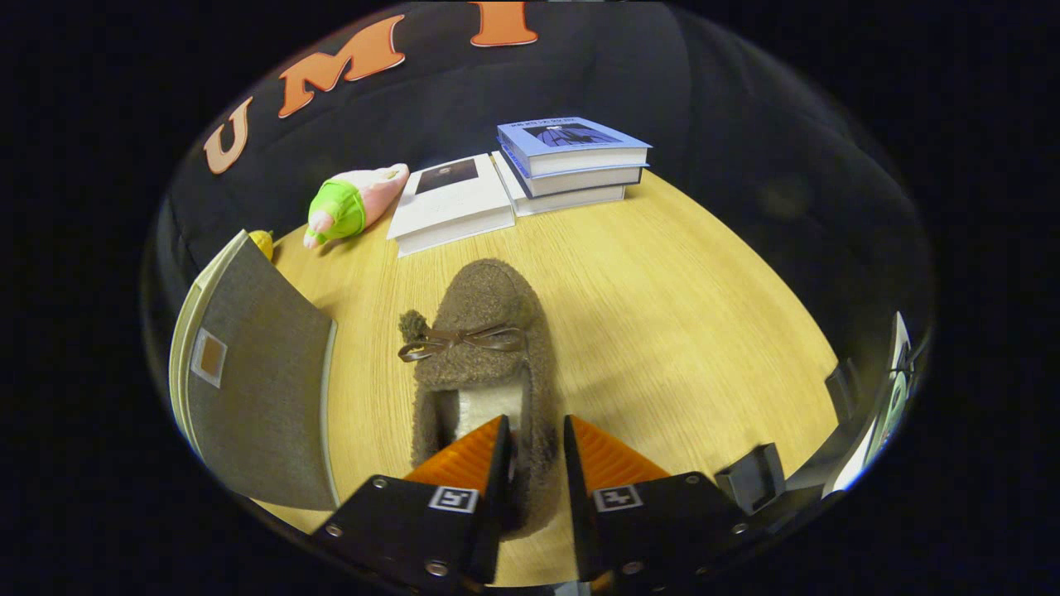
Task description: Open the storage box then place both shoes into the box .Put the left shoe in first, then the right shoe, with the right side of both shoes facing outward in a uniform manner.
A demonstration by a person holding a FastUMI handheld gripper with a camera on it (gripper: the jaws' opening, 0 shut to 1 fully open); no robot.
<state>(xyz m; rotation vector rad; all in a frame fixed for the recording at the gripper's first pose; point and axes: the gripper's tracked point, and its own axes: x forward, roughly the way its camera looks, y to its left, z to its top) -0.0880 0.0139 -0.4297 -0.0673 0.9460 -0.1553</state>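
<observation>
- Gripper view looks along the two fingers onto a brown, fuzzy fabric slipper-style shoe (484, 348) with a thin brown bow across its top, lying on the light wooden tabletop (662, 331).
- Its heel end sits between the fingers; the gripper (537, 447) pinches the right-hand wall of the shoe's collar, one finger inside the pale-lined opening and the other on the fleece outside.
- Judged by its plush pile and slack shape, the shoe should be light, soft and yielding, not fragile, and unlikely to slip against ridged pads.
- A soft rim can fold or sag when lifted, so the toe may droop; the collar wall near the heel looks the sensible hold, as the upper is too wide to span.
- Its long axis runs straight away from the fingers, rounded toe pointing towards a white flat book (451, 203) and a stack of blue-covered books (571, 161) at the table's far edge.
- Left of the shoe stands a grey fabric-covered storage box panel (257, 389), close beside it but apart; whether it is the lid or a wall I cannot tell.
- Beyond that lies a pink and green plush toy (352, 203).
</observation>
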